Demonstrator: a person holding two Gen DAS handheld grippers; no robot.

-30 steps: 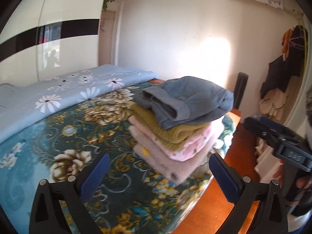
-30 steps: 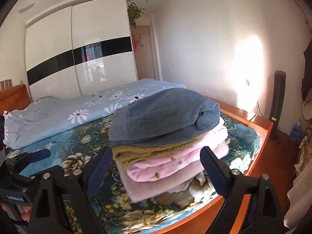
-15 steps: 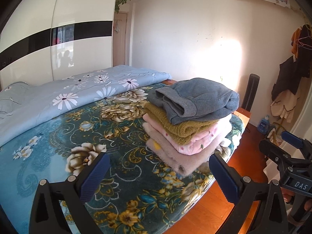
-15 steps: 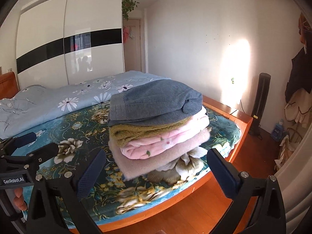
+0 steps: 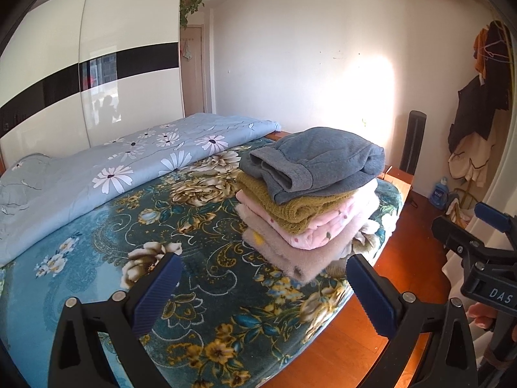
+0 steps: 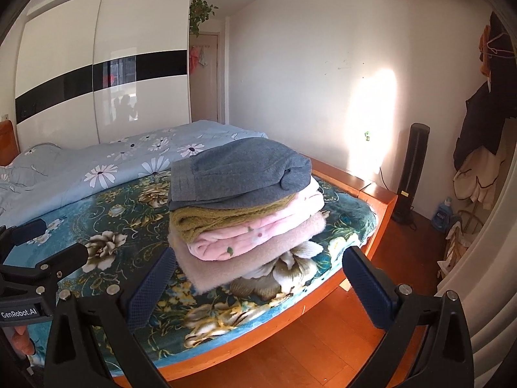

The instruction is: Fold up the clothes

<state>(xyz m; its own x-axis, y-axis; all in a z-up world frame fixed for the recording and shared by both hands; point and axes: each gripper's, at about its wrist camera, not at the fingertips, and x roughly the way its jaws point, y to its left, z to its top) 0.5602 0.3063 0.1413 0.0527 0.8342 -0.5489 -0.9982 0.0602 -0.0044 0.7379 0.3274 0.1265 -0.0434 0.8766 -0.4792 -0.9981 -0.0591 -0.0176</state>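
"genrobot.ai" is printed on the left gripper [image 5: 263,287] body where the right wrist view catches it; "das" shows on the right gripper [image 6: 258,283] in the left wrist view. both sets of jaws stand wide with nothing between them. the stack of folded clothes [image 6: 245,203], grey on top, then mustard, pink and beige, sits at the foot corner of the bed [image 6: 384,200], on a teal floral blanket [image 5: 206,252]. a pale blue daisy quilt [image 5: 129,161] lies behind it. a white wardrobe [image 6: 103,74] with a black band fills the far wall; the floor [image 6: 371,339] is orange wood.
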